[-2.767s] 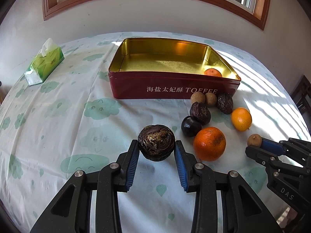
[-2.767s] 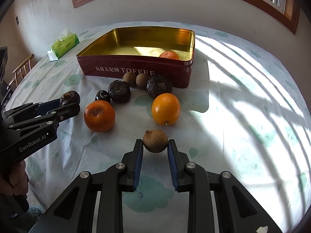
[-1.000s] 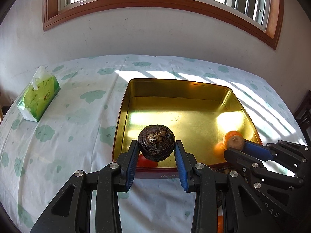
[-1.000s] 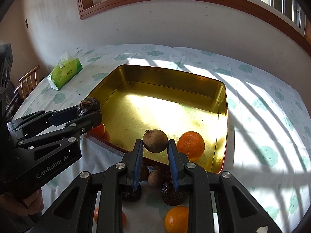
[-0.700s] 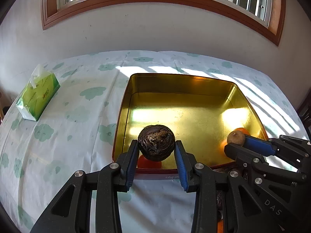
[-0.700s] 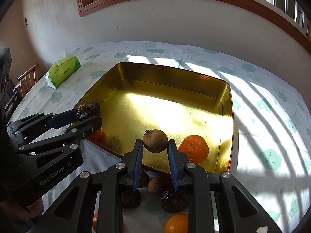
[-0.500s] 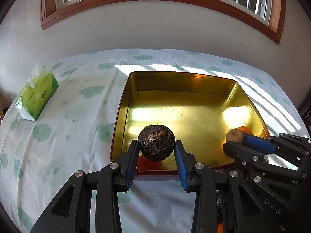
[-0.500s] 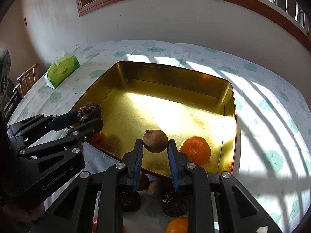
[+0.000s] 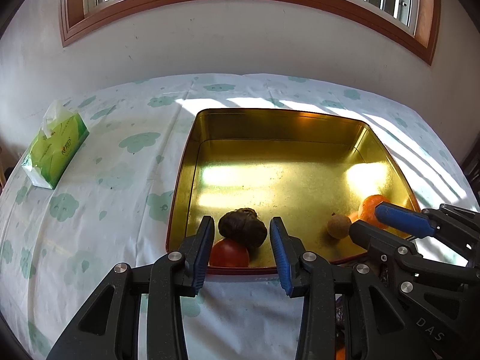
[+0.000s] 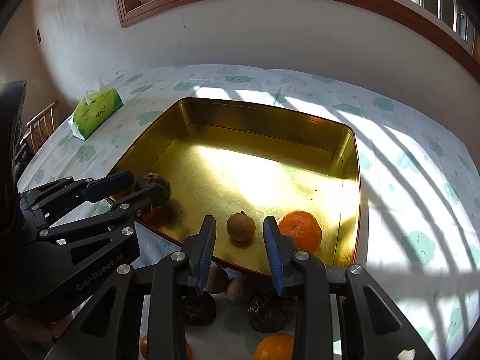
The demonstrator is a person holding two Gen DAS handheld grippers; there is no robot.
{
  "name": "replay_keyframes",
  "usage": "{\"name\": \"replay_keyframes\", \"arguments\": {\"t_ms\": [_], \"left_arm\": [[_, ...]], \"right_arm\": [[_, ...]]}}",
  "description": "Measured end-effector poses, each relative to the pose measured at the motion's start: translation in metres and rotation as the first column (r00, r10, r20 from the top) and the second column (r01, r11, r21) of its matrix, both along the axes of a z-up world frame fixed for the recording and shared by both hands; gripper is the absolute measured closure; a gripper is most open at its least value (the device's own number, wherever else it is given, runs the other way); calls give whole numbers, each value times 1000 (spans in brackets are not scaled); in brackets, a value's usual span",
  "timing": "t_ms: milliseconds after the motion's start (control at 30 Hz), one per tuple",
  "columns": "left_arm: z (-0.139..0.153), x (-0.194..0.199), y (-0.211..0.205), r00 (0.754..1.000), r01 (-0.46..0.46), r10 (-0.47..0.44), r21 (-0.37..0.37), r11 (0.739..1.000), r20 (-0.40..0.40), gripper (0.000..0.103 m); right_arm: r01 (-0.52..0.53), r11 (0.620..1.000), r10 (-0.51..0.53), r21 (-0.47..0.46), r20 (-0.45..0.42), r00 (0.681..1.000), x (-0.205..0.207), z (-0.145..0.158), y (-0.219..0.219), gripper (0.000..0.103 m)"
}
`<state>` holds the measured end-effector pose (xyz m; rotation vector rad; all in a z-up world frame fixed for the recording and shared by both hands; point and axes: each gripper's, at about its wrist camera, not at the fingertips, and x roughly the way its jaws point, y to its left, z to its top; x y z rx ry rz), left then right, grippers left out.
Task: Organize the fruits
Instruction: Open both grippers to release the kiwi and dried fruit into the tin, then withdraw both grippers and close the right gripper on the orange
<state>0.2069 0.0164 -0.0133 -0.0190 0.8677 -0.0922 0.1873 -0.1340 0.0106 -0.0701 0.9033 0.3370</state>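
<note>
A gold-lined tin (image 9: 279, 111) with red outer walls sits on the cloud-print tablecloth. My left gripper (image 9: 241, 240) hangs over its near left corner with its jaws opening. The dark wrinkled fruit (image 9: 242, 230) lies loose between the pads on the tin floor, beside a red round fruit (image 9: 229, 255). My right gripper (image 10: 239, 234) is over the tin's near right part, its jaws also opening. The small brown fruit (image 10: 241, 227) rests on the floor between its pads, untouched. An orange mandarin (image 10: 300, 229) lies just right of it.
Outside the near wall lie two small brown fruits (image 10: 237, 288), two dark wrinkled ones (image 10: 270, 312) and oranges (image 10: 274, 346). A green tissue pack (image 9: 55, 150) sits far left on the table. A wooden chair (image 10: 39, 126) stands past the left table edge.
Both grippers held their fruits over the tin and have now let them go. The dark fruit and the small brown fruit dropped onto the tin floor; both pairs of jaws have widened.
</note>
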Motion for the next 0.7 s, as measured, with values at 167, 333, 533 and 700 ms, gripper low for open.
{"name": "replay_keyframes", "arguments": {"t_ms": [167,333,533,700], "left_arm": [[0,-1,-4,1000,3,-3,6,1000,6,53],[4,-7,-8,1000,5,-5,11,1000,13,52],[13,-24,-10,1000,7,-8,19,1000,30,52],[22,-43,-12,999,11,-12,23,1000,45,52]], "right_arm": [[11,1000,-11,13,14,1000,-8,7,-6,71],[32,999,-33,26,19,999,-17,11,-16,68],[61,998,-62,33,22,998,-31,14,-29,67],[81,996,-82,32,24,996,-47,15,-39,67]]}}
